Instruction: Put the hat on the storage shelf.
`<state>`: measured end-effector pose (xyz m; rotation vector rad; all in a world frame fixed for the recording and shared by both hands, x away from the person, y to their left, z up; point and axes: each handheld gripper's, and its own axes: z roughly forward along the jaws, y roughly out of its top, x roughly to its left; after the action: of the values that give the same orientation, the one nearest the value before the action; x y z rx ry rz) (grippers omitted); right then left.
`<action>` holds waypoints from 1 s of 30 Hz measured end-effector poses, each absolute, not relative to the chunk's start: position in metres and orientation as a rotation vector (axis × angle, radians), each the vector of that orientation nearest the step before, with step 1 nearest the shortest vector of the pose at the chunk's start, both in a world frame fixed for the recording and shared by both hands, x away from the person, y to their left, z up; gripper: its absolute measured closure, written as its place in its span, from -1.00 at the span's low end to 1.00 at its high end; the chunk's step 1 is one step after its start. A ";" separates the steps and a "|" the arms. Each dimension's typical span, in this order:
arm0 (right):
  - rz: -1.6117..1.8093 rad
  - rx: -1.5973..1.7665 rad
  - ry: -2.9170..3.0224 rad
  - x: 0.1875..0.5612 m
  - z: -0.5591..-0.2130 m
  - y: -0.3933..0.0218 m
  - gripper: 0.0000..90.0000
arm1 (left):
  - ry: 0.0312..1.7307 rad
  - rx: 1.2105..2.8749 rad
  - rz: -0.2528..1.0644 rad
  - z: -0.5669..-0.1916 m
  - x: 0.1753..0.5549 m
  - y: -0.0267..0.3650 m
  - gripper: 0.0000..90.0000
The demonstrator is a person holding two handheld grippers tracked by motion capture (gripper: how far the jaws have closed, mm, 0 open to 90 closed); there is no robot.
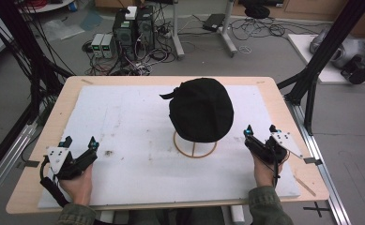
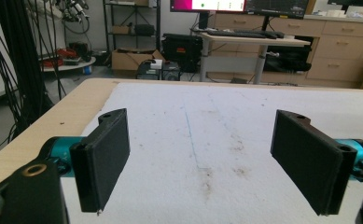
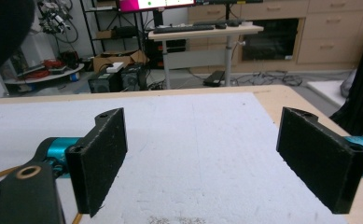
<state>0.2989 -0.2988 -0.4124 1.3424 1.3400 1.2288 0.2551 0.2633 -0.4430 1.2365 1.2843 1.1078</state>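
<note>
A black cap [image 1: 201,110] sits on a wire hat stand [image 1: 194,148] near the middle of the white foam mat [image 1: 124,122] that covers the table [image 1: 65,101]; the stand's round base ring shows under the cap's near edge, and a small strap or tab pokes out at the cap's left. The left gripper [image 1: 80,141] rests low on the mat well to the left of the stand and nearer the person, its jaws spread wide with only stained foam between them, as the left gripper view confirms [image 2: 200,163]. The right gripper [image 1: 260,130] lies just to the right of the stand's base, also with jaws spread and nothing between them; in the right gripper view [image 3: 216,158] the cap's dark bulk fills the upper left corner and a sliver of the ring shows at the bottom left. Neither gripper touches the cap or the stand. The risk from here looks to be the stand itself: it seems light and narrow-based, so a sideways push on the cap from one gripper alone would likely tip or slide it across the mat rather than free the cap. A pinch taken too deep could catch the wire inside the fabric and lift the stand with it. The right gripper, being close to the ring, could also knock it on its way in.
</note>
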 end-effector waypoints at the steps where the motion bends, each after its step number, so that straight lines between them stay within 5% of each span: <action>1: 1.218 1.328 1.345 0.298 -0.413 -0.297 -0.66 | 1.282 1.238 1.111 -0.443 0.255 0.264 -0.56; 30: 1.239 1.338 1.337 0.296 -0.414 -0.294 -0.66 | 1.282 1.239 1.117 -0.443 0.255 0.264 -0.56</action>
<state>0.2957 -0.2940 -0.4136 1.3376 1.3373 1.2389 0.2549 0.2641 -0.4430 1.2392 1.2819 1.1170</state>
